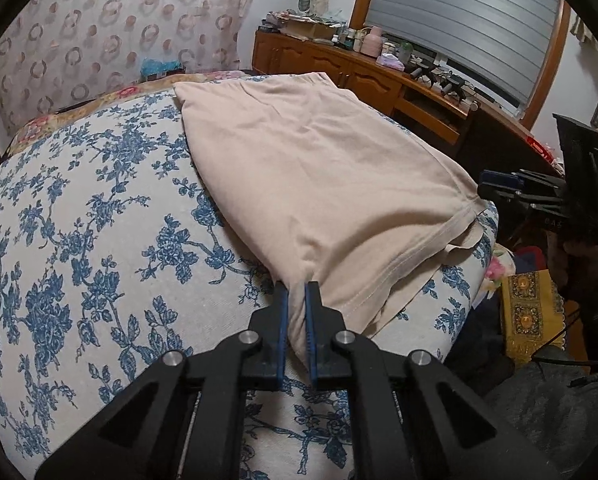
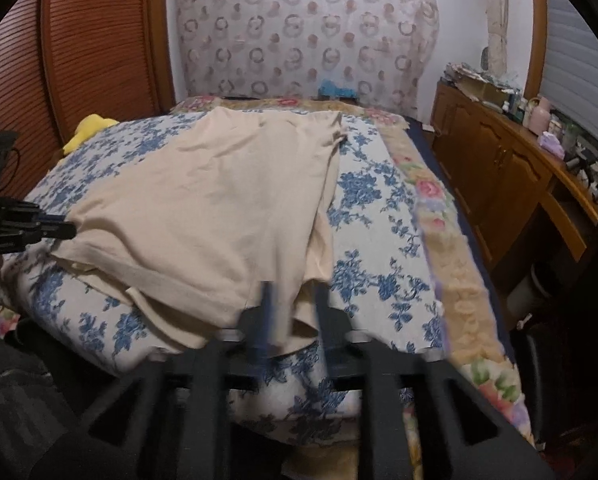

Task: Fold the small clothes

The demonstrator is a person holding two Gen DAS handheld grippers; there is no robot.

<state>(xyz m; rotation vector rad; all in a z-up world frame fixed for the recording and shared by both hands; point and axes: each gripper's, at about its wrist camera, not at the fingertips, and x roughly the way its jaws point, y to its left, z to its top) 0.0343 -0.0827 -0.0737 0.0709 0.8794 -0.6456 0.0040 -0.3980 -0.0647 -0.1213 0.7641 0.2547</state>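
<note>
A beige garment (image 1: 319,168) lies spread on a bed cover with blue flowers (image 1: 79,220). My left gripper (image 1: 297,290) is shut on the garment's near corner, and cloth bunches between its blue pads. In the right wrist view this gripper (image 2: 69,230) holds the garment's (image 2: 219,200) left corner. My right gripper (image 2: 294,296) is blurred, with its jaws apart around the near hem; the cloth hangs loose between them. From the left wrist view the right gripper (image 1: 485,186) sits at the garment's right corner.
A wooden sideboard (image 2: 499,168) crowded with small items runs along the right of the bed. A pink floral blanket edge (image 2: 439,240) shows beside the blue cover (image 2: 379,208). A yellow item (image 2: 89,130) lies at the far left. The bed's near edge drops away just below both grippers.
</note>
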